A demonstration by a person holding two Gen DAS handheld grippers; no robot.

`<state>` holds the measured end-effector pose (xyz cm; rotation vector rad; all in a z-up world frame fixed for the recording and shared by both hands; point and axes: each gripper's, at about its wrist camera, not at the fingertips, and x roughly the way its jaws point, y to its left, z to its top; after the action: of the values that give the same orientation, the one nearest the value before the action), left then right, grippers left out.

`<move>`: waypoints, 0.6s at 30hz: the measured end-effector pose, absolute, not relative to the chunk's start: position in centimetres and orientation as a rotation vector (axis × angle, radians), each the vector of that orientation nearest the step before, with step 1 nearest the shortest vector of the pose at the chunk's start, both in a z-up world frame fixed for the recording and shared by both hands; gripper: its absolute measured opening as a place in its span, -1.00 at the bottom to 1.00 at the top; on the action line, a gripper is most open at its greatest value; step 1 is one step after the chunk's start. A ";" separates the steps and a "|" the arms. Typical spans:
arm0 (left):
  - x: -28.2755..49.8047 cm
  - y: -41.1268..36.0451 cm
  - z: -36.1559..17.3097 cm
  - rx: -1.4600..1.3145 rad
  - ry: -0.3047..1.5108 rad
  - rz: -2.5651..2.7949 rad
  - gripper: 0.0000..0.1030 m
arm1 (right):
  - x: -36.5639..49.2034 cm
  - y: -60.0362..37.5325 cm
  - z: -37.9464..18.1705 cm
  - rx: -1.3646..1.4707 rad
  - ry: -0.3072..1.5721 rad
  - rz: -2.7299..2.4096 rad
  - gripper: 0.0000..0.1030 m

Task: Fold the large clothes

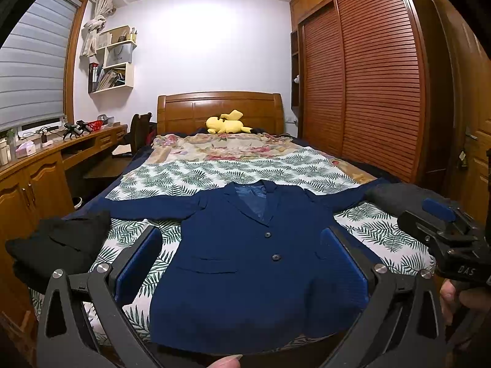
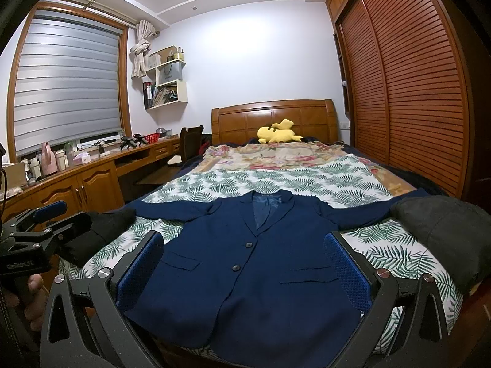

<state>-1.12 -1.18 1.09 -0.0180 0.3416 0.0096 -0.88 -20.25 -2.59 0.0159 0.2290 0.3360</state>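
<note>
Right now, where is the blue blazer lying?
In both views the blue blazer lies flat, sleeves spread, at the foot of the bed, between a black garment and a grey one.

Yellow plush toy [image 1: 226,123] by wooden headboard [image 1: 219,109]; louvred wardrobe [image 1: 368,76] right; desk [image 2: 92,168] left

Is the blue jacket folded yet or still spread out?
Spread out. The jacket lies flat, front up on the bed, both sleeves stretched sideways, buttons and lapels showing. No fold is visible.
</note>
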 end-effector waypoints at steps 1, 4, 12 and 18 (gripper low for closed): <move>-1.1 -1.2 1.1 -0.018 0.342 0.010 1.00 | -0.9 -20.2 -2.6 0.016 0.228 0.336 1.00; -1.1 -1.2 1.1 -0.017 0.343 0.010 1.00 | -0.8 -20.2 -2.6 0.018 0.229 0.336 1.00; -1.2 -1.1 1.0 -0.018 0.341 0.011 1.00 | -0.9 -20.2 -2.6 0.019 0.226 0.336 1.00; -1.2 -1.1 1.1 -0.019 0.341 0.008 1.00 | -0.8 -20.1 -2.6 0.020 0.225 0.336 1.00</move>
<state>-1.16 -1.11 1.05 -0.0186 0.3412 0.0084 -0.82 -20.10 -2.59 0.0204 0.2247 0.3356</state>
